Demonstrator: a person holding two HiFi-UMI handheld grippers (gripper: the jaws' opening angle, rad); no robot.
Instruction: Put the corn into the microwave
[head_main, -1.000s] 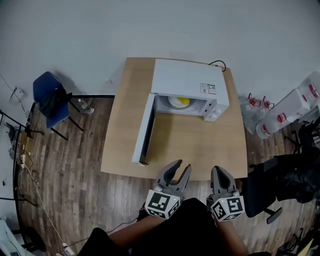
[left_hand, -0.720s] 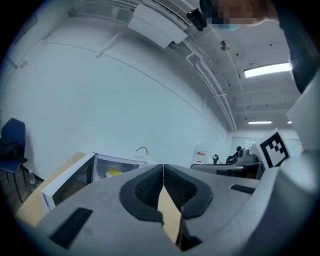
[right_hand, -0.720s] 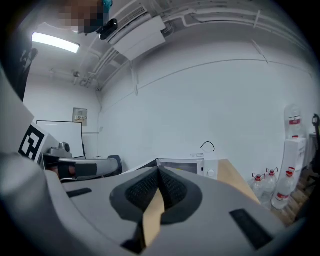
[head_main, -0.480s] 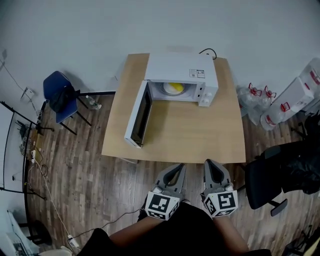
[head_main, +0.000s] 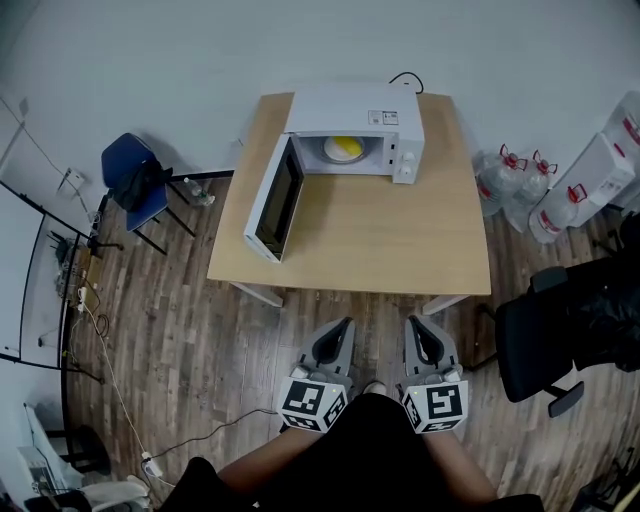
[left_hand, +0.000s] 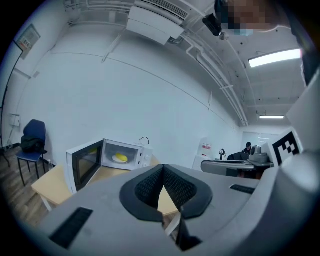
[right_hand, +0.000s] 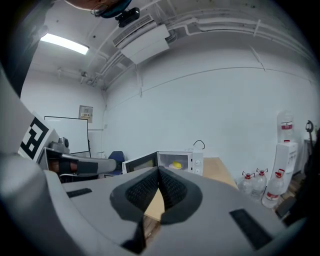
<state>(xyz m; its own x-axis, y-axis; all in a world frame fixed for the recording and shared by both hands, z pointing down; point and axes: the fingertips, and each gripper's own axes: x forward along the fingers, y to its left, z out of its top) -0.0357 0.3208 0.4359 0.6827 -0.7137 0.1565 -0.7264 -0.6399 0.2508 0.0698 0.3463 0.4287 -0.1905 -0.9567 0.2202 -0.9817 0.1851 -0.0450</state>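
The corn (head_main: 345, 147) lies inside the microwave (head_main: 355, 110), so the task looks done, though the door (head_main: 270, 200) stands open. The left gripper (head_main: 343, 324) and right gripper (head_main: 413, 323) hang near, jaws together, empty.

— What kind of room is this?
— It looks like an office. It has a whiteboard (right_hand: 70, 131), a black office chair (head_main: 535, 345), a blue chair (head_main: 135, 185) and a long light (left_hand: 274, 57) on the ceiling.
— Anything else?
— Big water bottles (head_main: 505, 185) stand by the white wall. A microwave (head_main: 355, 108) sits on a plain wooden table (head_main: 400, 240).
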